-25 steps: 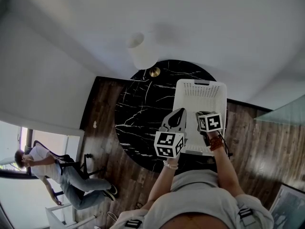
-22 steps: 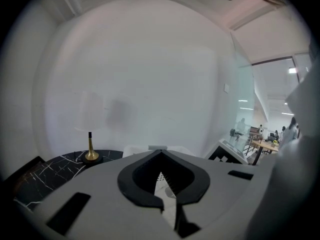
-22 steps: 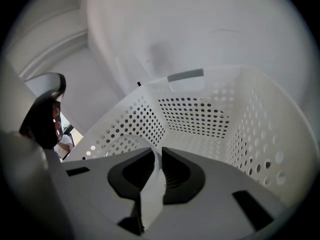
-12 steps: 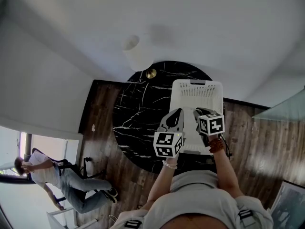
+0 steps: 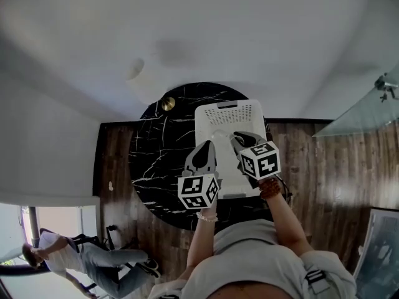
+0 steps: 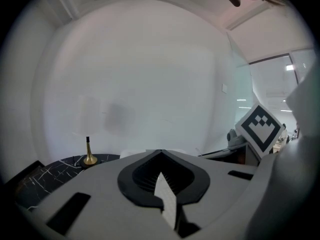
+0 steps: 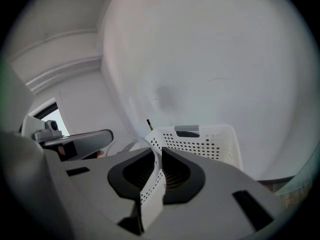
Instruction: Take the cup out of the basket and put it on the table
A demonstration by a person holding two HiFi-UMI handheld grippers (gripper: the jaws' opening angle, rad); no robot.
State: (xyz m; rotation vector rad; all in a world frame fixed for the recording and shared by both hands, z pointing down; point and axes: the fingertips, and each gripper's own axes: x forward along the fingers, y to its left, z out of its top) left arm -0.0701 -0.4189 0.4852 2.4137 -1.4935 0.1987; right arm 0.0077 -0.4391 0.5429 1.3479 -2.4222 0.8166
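A white perforated basket (image 5: 227, 108) stands on the right part of the round black marble table (image 5: 161, 148). In the right gripper view the basket (image 7: 210, 139) lies just ahead, and its inside is hidden by the jaws. I cannot make out the cup in any view. My left gripper (image 5: 206, 146) hovers at the basket's near left edge, jaws together and nothing held. My right gripper (image 5: 237, 136) hangs over the basket's near half, also shut and empty. The left gripper view looks at the wall over the left gripper (image 6: 161, 153).
A lamp with a brass foot (image 5: 166, 103) and white shade (image 5: 140, 73) stands at the table's far left edge, its foot (image 6: 89, 159) showing in the left gripper view. Dark wood floor surrounds the table. A person (image 5: 62, 254) is at lower left.
The head view has swung, so table and basket now lie further left in the picture. Both grippers stay shut over the basket's near part; the right one has moved slightly further in.
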